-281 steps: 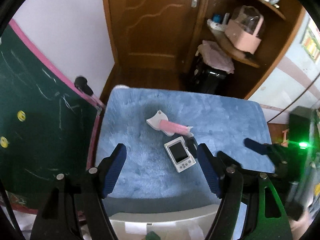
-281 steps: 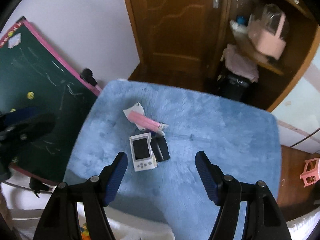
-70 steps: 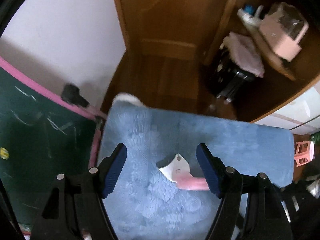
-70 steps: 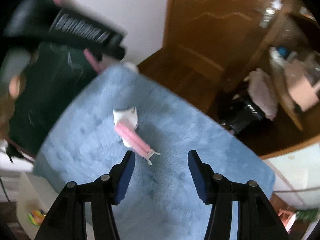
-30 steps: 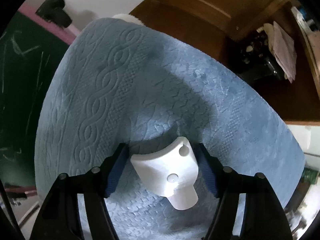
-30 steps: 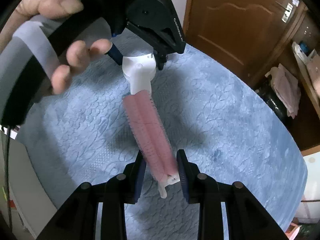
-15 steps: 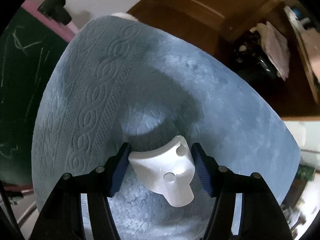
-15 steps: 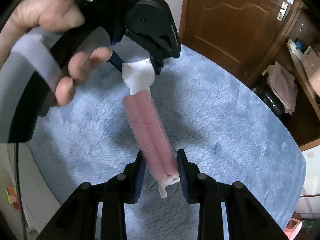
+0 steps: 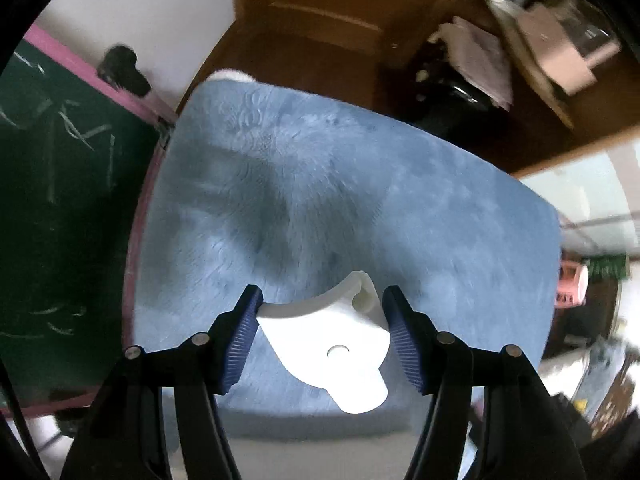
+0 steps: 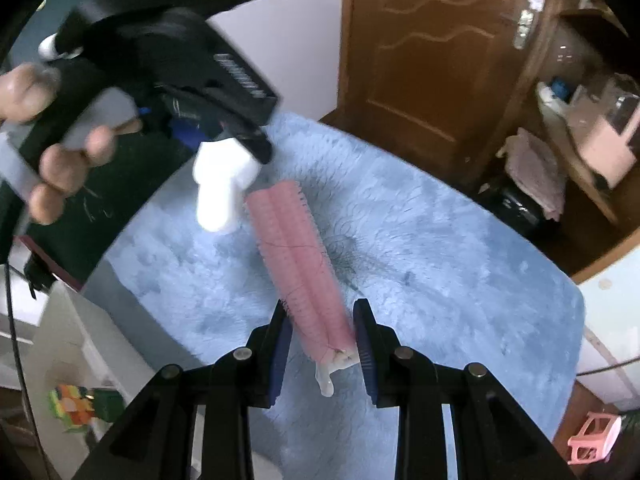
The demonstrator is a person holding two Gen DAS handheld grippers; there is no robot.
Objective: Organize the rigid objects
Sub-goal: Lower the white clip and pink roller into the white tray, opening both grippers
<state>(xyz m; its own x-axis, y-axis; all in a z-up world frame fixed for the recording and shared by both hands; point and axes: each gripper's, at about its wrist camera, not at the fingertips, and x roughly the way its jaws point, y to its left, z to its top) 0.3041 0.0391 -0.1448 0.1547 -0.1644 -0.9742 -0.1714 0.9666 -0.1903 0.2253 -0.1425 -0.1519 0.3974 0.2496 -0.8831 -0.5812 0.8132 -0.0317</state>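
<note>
Brush pulled in two above the tabletop

Left wrist: left gripper (image 9: 322, 334) is clamped on the white handle (image 9: 332, 348), held above the blue tabletop (image 9: 460, 208).

Right wrist: right gripper (image 10: 322, 346) grips the pink roller (image 10: 298, 264), apart from the handle. Next, probably, set both pieces down; open tabletop lies ahead, its edge near on the left.

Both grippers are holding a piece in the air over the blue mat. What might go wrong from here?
1. The right gripper pinches only the near end of the pink bristle roller; the long free end could swing or slip out.
2. The left gripper clamps the white handle on curved sides, so it might twist.
3. Both pieces hang above the blue mat; a dropped one may roll away.
</note>
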